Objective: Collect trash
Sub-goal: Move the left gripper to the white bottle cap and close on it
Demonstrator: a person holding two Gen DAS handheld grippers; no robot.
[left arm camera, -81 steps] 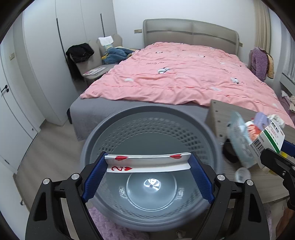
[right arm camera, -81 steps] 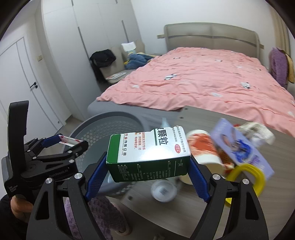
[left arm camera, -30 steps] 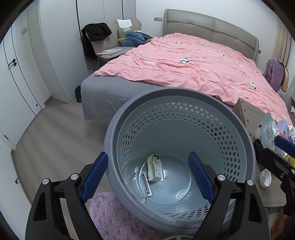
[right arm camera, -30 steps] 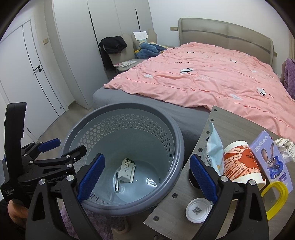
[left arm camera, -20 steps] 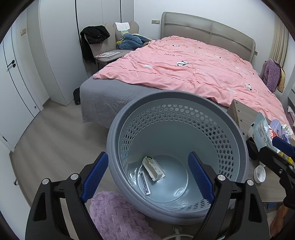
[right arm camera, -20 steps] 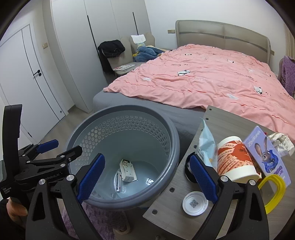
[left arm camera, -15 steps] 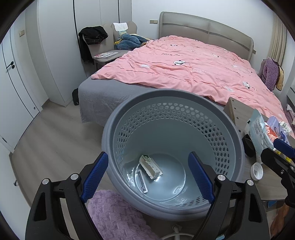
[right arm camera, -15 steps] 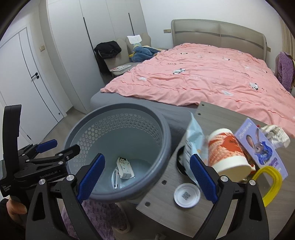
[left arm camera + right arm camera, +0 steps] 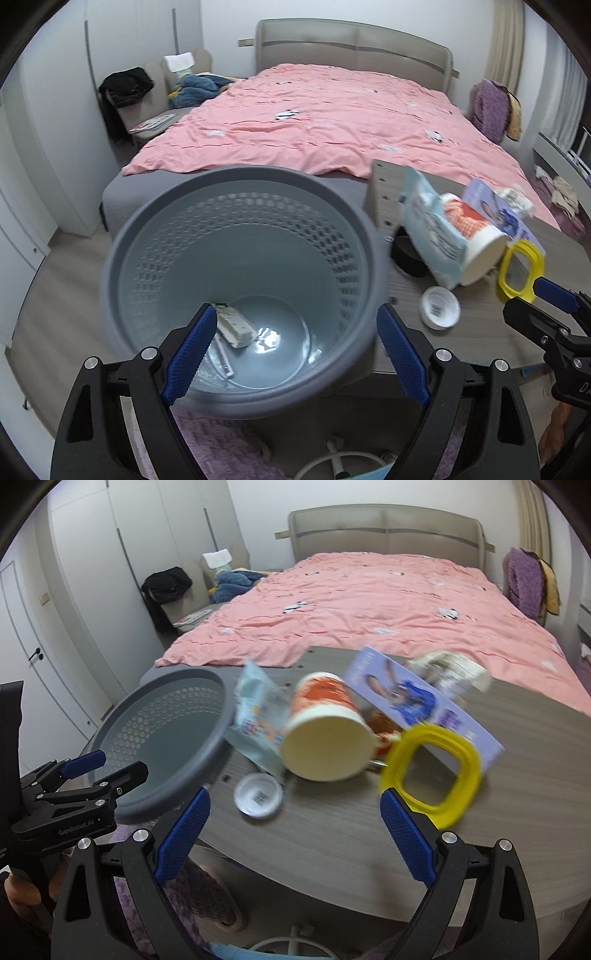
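A bed (image 9: 332,118) with a pink cover fills the back of the room, and a grey wood worktop (image 9: 369,842) stands at its foot. Just beside the worktop's edge is a round grey basket (image 9: 236,384) with a perforated wall. At its bottom lies a small white and green box (image 9: 234,325), with a thin flat card (image 9: 223,356) next to it.

The left gripper (image 9: 295,350) hangs over the near rim of the basket, its jaws wide apart and holding nothing. The right gripper (image 9: 293,830) hangs over the worktop, its jaws likewise wide and empty; through the gap between them the worktop shows.

The remaining trash sits in a cluster on the worktop. A purple booklet (image 9: 417,698) with a cartoon rabbit leans at the back, with a crumpled white wrapper (image 9: 447,668) behind it. A paper cup (image 9: 325,731) with orange print lies on its side, its pale bottom facing the right wrist camera. A light blue snack bag (image 9: 255,716) touches the cup on the basket side. A yellow plastic ring (image 9: 432,771) lies tilted on the cup's other side. A small white lid (image 9: 258,797) rests flat near the worktop's front edge, just in front of the bag.
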